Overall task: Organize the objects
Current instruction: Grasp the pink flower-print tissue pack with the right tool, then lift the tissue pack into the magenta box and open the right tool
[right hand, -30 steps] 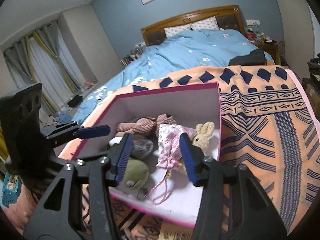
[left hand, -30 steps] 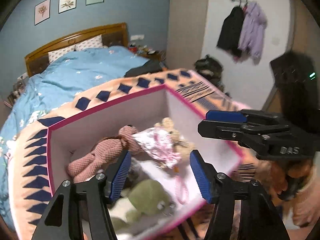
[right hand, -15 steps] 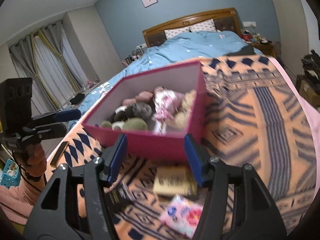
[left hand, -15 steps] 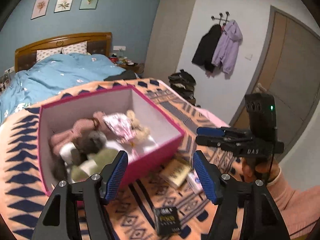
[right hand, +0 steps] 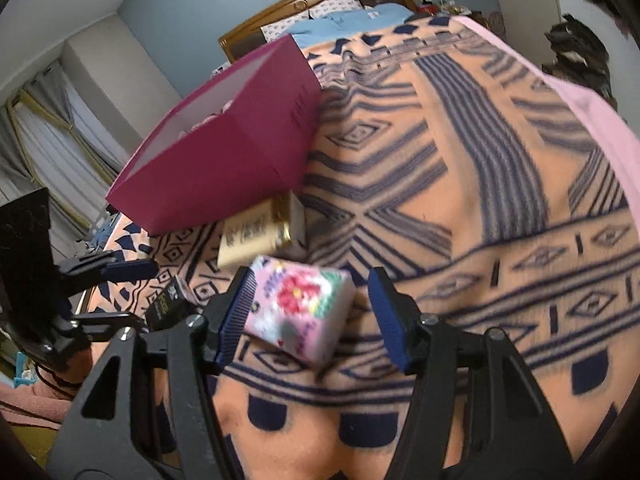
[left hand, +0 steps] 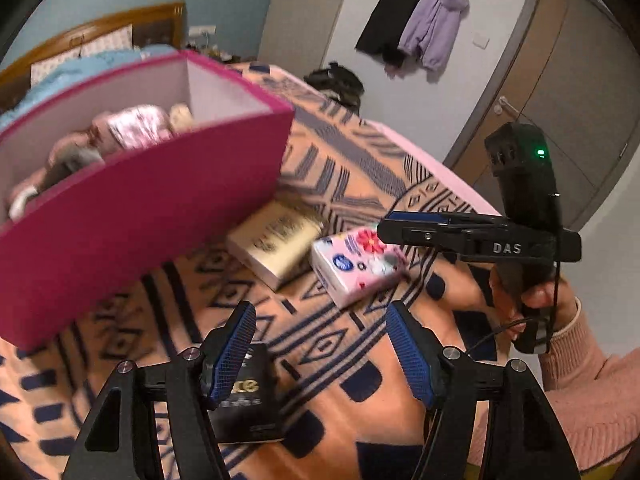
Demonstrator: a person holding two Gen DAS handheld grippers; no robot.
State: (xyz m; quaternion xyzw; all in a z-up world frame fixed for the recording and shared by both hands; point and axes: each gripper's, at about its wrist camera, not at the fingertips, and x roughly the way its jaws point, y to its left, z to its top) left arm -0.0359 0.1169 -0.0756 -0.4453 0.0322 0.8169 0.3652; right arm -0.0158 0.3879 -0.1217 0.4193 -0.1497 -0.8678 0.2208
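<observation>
A magenta box (left hand: 136, 208) (right hand: 224, 156) with plush toys (left hand: 120, 132) inside stands on the orange patterned blanket. In front of it lie a cream-gold box (left hand: 276, 240) (right hand: 252, 236), a pink flowered tissue pack (left hand: 354, 266) (right hand: 298, 308) and a small black box (left hand: 246, 400) (right hand: 166, 304). My left gripper (left hand: 320, 354) is open; the black box lies at its left finger. My right gripper (right hand: 312, 316) is open with the tissue pack between its fingers, apart from the pads. It also shows in the left wrist view (left hand: 440, 232).
The blanket (right hand: 460, 184) covers a bed end, with a pink edge (right hand: 592, 112) on the right. Behind is a blue-covered bed with a wooden headboard (right hand: 320, 8). Coats (left hand: 416, 20) hang by a door (left hand: 568, 92). Curtains (right hand: 44, 140) hang at left.
Both grippers have pulled back from the magenta box and dropped toward the small items in front of it. The right gripper now straddles the tissue pack.
</observation>
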